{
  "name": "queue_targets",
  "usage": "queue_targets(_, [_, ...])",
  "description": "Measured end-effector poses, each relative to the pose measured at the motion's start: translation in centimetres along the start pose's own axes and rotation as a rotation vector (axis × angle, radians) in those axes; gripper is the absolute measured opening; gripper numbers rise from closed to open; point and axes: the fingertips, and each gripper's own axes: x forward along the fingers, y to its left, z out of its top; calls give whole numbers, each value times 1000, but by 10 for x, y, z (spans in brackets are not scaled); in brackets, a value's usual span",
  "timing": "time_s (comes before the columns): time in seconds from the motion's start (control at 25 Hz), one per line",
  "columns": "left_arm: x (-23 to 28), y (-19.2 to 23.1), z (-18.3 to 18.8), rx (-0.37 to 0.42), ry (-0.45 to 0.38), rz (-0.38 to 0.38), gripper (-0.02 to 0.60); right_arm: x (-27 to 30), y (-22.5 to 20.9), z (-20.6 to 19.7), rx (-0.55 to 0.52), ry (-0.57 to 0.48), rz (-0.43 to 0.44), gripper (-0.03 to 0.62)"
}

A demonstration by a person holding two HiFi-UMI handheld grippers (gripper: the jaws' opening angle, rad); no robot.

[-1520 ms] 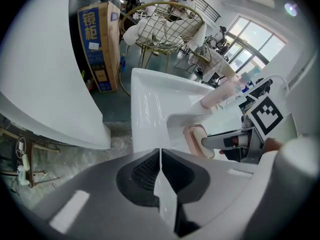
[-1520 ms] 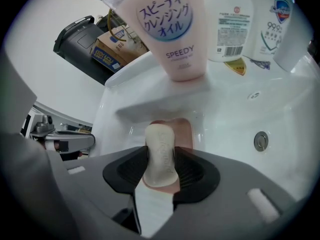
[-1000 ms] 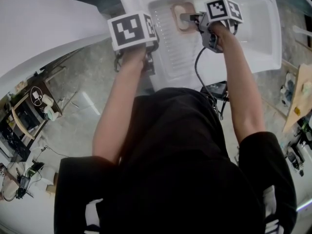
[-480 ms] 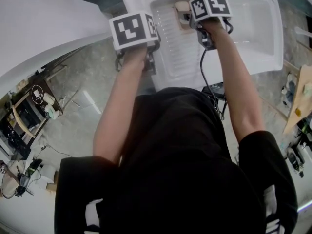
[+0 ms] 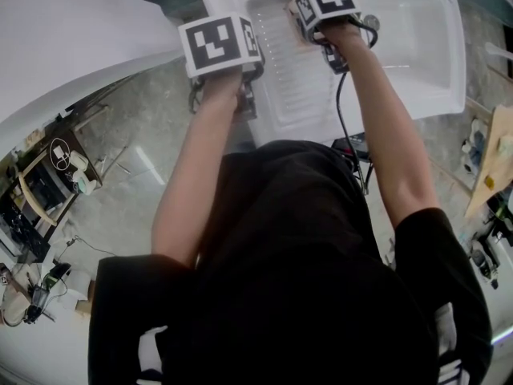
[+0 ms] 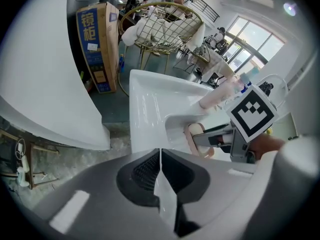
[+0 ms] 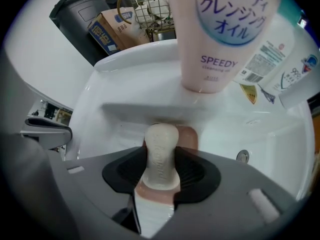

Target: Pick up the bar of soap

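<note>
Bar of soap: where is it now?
Right gripper view, low centre: the bar of soap sits on edge in the right tongs, whose jaws have just been closing, over the pink dish.

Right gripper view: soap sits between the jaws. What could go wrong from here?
The jaws of the right gripper have just been closing on the cream bar of soap, held on edge; it may slip into the white sink. The pink soap dish beneath could lift along. The pink bottle close behind might get knocked.

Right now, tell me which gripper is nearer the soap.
Right. The right gripper has the soap between its jaws, which have just been closing. The left gripper, shut, hangs apart by the sink.
</note>
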Motion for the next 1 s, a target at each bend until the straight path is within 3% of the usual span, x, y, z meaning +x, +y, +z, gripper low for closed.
queue_targets(0.44, [1,1,2,-4,-6,0,8,-25,3,0,32,-138,100,189])
queue_targets(1.0, [-12,-13,-3,11,-42,-19,8,-58,3,-15,104,-243,136,190])
